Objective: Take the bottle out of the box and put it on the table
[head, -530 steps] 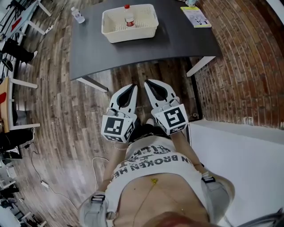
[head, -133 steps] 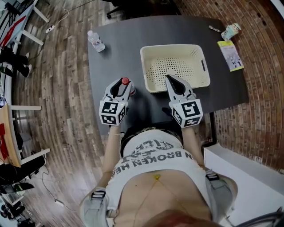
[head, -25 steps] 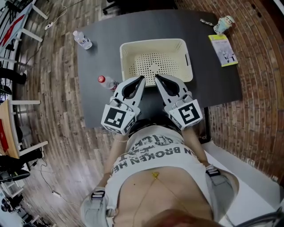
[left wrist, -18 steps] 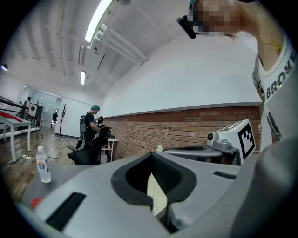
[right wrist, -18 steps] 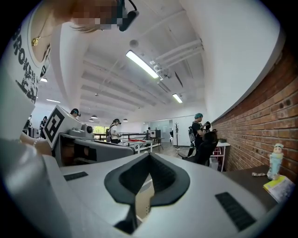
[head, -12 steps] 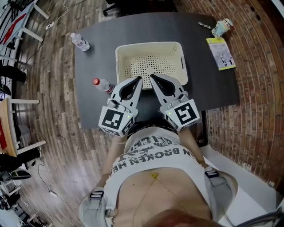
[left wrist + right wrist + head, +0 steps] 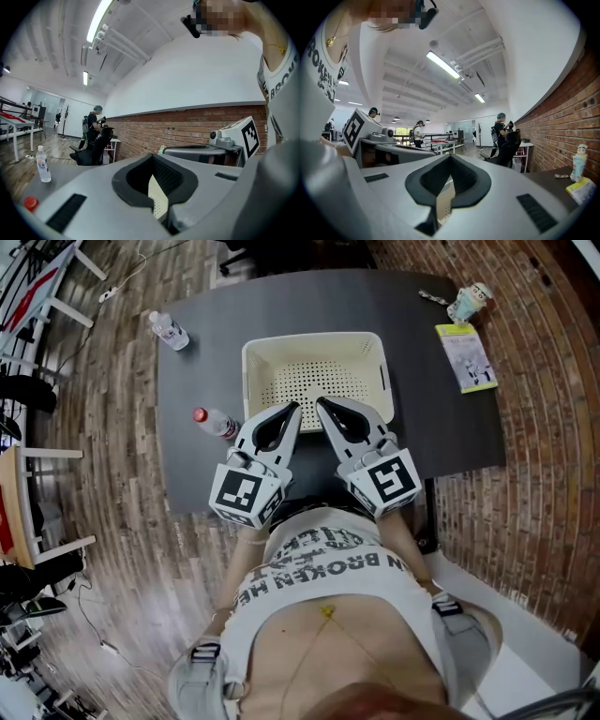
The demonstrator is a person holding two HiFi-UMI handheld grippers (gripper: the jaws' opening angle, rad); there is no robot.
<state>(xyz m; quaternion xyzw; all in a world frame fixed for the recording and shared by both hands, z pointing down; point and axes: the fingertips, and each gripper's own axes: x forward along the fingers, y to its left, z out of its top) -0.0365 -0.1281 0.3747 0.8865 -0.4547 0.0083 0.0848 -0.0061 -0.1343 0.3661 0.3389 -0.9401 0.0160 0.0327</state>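
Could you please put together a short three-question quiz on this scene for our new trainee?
1. True or false: the red-capped bottle is inside the box.
2. Which gripper is shut with nothing between its jaws? A) only the left gripper B) only the right gripper C) both
3. Fill in: in the head view, the yellow leaflet lies on the table to the box's ____ .

Key: 1. False; it is on the table, left of the box. 2. C. 3. right.
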